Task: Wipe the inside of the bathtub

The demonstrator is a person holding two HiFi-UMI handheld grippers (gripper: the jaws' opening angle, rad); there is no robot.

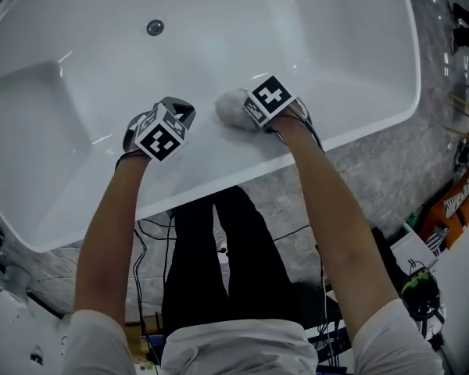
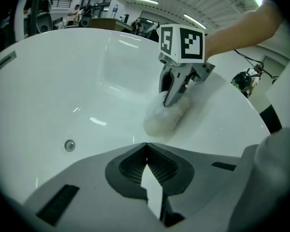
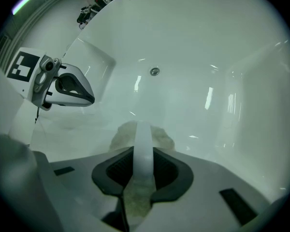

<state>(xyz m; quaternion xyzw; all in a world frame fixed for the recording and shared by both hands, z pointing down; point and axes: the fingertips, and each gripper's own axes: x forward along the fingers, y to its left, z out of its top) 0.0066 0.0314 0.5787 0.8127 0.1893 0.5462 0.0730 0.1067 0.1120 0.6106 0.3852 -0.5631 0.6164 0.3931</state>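
L claw [image 1: 179, 108] hangs just over the near inner wall of the tub [image 1: 219, 170], at 9 o'clock from the cloth. Its own view shows the tips touching w/ nothing between them, only a sliver of white tub seen through the gap lower down. It looks parked as a spare, close by but off the surface, prob. so it stays out of the wiping stroke. The drain [image 1: 155, 27] sits well apart at approx. 12 o'clock from it, on the tub floor. Next along, the pale cloth [image 1: 231, 109] is bunched into a wad and pressed on the sloping inner wall just below the near rim. R claw [image 3: 141, 164] is clamped onto that cloth: the R gripper view shows fabric pinched between the pads, w/ the rest bulging out ahead at 12 o'clock. The claw is angled down into the wall, likely so the wad, not the plastic, meets the surface. The person stands outside the tub at 6 o'clock, forearms reaching over the rim. Wiping seems under way on the near wall. The floor, far wall & the end at 3 o'clock prob. need passes too, though no dirt or streaks can be made out.
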